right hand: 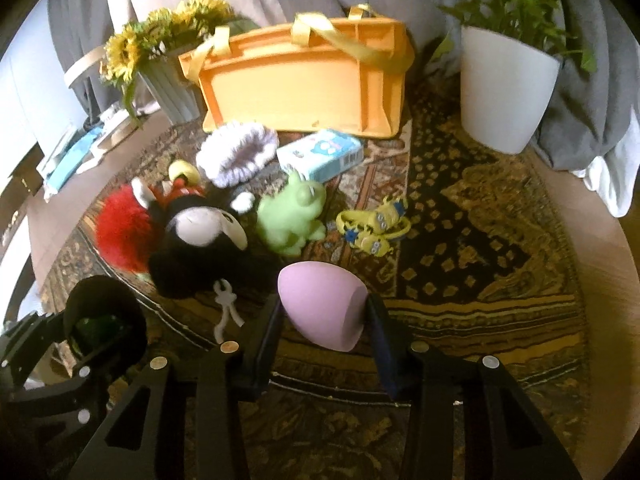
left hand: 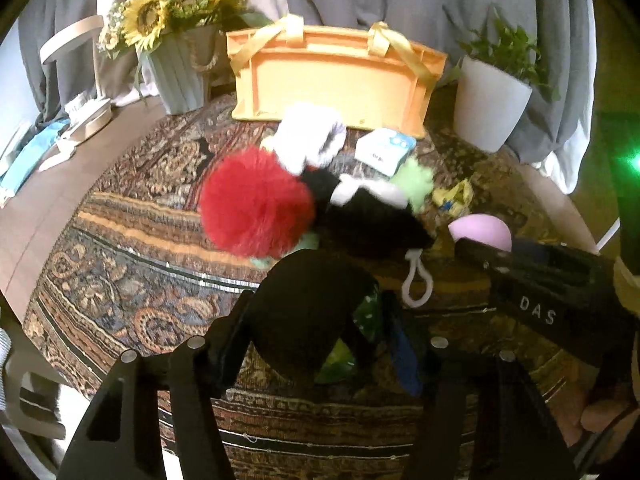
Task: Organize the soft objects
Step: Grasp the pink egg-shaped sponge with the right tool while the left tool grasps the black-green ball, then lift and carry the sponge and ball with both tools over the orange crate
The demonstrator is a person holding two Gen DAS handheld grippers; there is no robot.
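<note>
Right claw (right hand: 326, 316) gripped the pink sponge (right hand: 320, 304) just above the rug (right hand: 480, 240); left claw (left hand: 316, 320) clutched a black soft object (left hand: 304, 304); squashy, either might slip before reaching the orange basket (right hand: 296, 84).

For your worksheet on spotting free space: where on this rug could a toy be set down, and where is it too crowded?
Free: the rug between the yellow toy and the white plant pot, and the striped stretch left of the red pompom. Crowded: the middle, where the pompom, black plush, green toy and tissue pack bunch before the orange basket.
</note>
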